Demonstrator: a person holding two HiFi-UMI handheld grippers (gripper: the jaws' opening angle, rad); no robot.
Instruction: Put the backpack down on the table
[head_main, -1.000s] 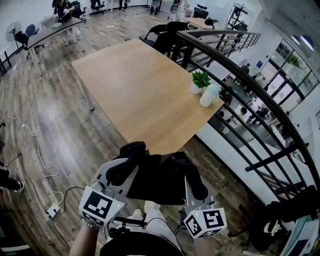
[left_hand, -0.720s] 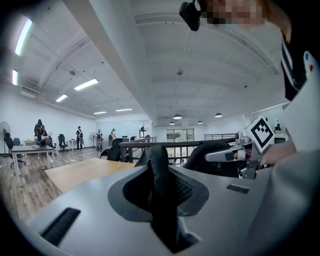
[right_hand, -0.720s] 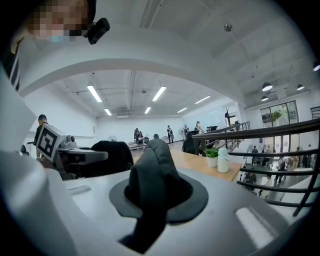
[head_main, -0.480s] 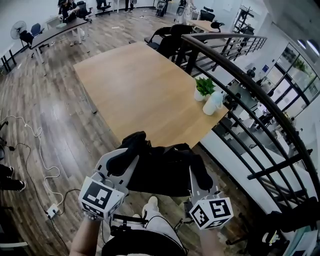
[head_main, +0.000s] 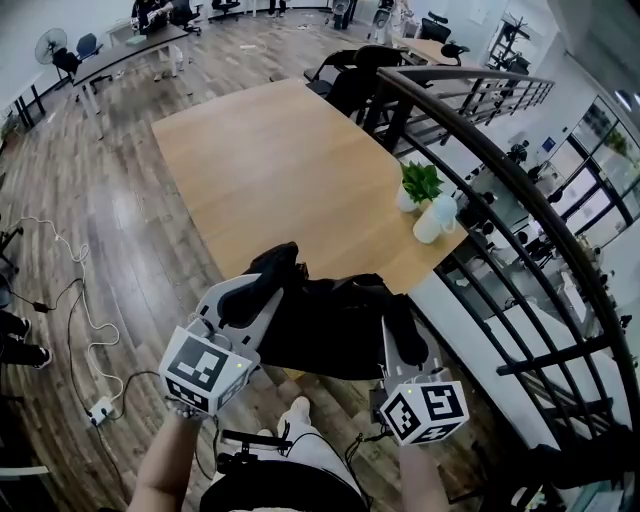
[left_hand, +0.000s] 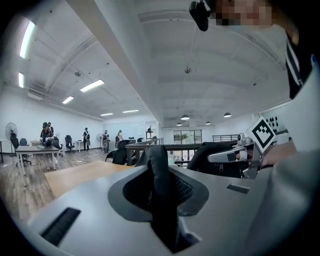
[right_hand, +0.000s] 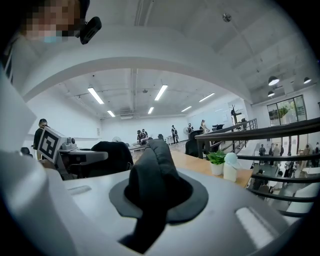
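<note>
Wooden table (head_main: 270, 170) ahead, backpack (head_main: 330, 335) — held aloft

Bright ovhd light, fisheye warp, dark corners

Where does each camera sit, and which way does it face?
Head view: on the person's head, looking steeply down at the table; shows both forearms, left gripper and right gripper holding the backpack.
Left gripper view: on the left gripper, looking along its jaws, shut on the left strap; the person's torso shows right.
Right gripper view: on the right gripper, along its jaws, shut on the right strap, toward the potted plant.
Shared: every view shows the table; each gripper view shows the other gripper.
</note>
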